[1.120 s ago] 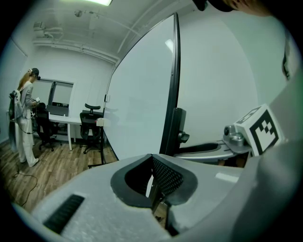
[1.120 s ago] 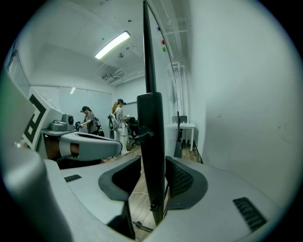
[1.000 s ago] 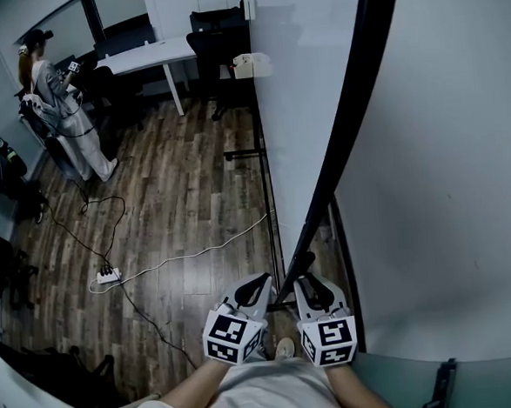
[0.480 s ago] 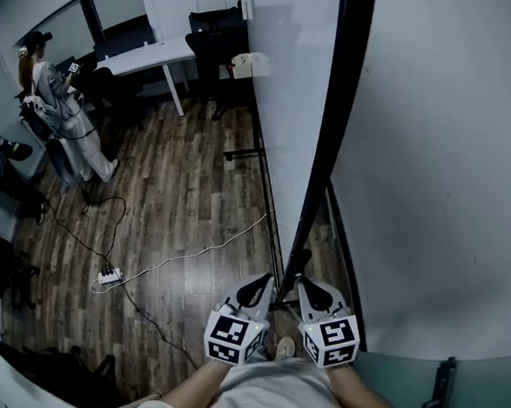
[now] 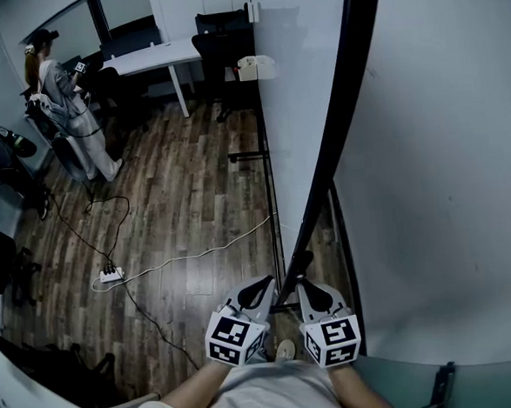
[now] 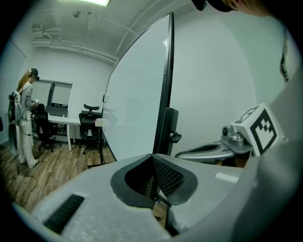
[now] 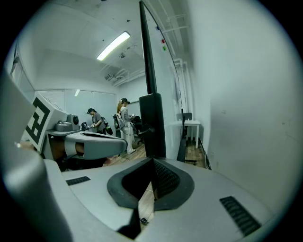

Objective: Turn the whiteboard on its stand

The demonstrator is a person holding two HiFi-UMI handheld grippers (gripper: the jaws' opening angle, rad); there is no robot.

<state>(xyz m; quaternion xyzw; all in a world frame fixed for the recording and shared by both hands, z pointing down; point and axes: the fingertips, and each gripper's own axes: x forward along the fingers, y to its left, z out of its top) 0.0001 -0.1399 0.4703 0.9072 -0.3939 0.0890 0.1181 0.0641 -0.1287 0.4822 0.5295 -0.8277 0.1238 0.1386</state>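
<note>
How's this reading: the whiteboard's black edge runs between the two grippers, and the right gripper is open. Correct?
No. The right gripper is shut, jaws together with nothing between them; the right gripper view shows it. The whiteboard's black edge does run between it and the left gripper.

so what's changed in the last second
The right gripper has closed its jaws right at the whiteboard's black edge; whether they pinch it can't be told. Both grippers kept their places at that edge, the left gripper shut, and the whiteboard has not visibly turned.
</note>
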